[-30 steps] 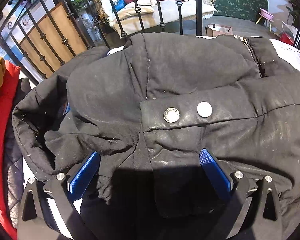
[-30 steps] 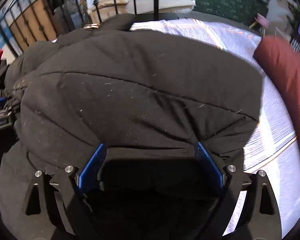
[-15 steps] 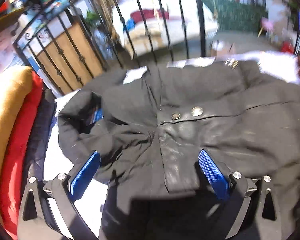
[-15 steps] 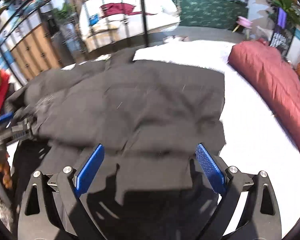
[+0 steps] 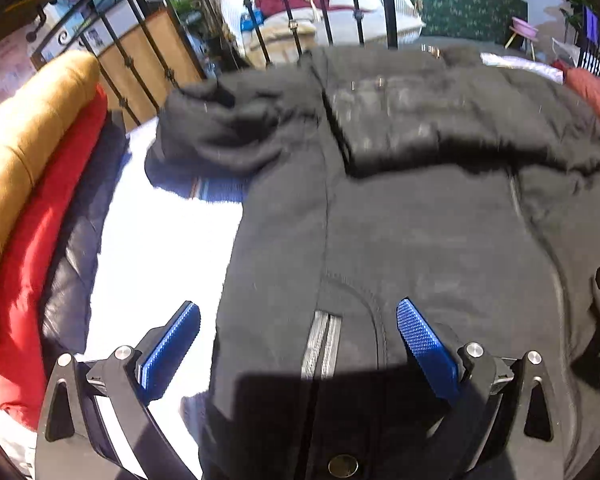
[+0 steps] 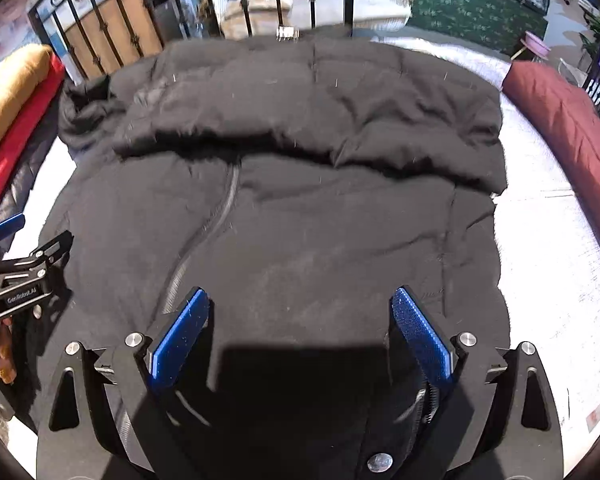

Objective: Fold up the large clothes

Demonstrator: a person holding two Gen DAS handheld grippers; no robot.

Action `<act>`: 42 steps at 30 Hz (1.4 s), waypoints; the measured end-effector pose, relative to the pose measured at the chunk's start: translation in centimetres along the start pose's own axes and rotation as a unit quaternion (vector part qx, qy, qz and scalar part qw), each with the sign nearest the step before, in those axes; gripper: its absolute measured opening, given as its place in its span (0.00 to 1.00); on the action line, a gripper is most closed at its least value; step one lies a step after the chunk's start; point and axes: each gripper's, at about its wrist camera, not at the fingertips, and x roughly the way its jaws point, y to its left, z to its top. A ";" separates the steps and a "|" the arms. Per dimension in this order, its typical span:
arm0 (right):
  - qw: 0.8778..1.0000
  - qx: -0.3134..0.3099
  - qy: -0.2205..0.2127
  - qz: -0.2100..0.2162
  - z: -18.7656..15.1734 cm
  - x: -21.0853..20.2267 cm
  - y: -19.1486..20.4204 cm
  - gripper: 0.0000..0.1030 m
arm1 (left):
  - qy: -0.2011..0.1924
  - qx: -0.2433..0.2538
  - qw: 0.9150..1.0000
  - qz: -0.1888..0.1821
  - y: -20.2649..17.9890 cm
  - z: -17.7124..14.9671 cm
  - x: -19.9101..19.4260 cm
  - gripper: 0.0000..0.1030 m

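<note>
Along the bed's (image 6: 548, 248) left edge lie folded garments (image 5: 32, 200) — mustard, red, navy. The left gripper (image 5: 298, 342) hangs spread wide, gripping nothing. The black coat (image 6: 300, 220) covers the bed's middle — sleeve folded across. The right gripper (image 6: 300, 332) gapes, empty.

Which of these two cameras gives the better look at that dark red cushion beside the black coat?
The right wrist view. There the dark red cushion runs long and sharp down the right side of the white bed cover, clear of the black coat. The left wrist view catches only a small blurred corner behind the coat.
</note>
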 end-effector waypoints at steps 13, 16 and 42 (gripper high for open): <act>1.000 0.005 0.008 -0.012 -0.6 0.6 0.5 0.95 | -0.041 -0.004 0.999 -0.002 1.0 0.5 -2.0 0.94; 1.000 0.014 -0.015 0.003 -0.2 -0.4 0.4 0.95 | -0.064 -0.011 0.998 0.003 2.5 2.5 -3.4 0.94; 0.999 0.020 0.016 0.031 -0.7 -0.4 0.1 0.95 | 0.038 0.074 0.980 0.182 9.6 28.1 11.4 0.94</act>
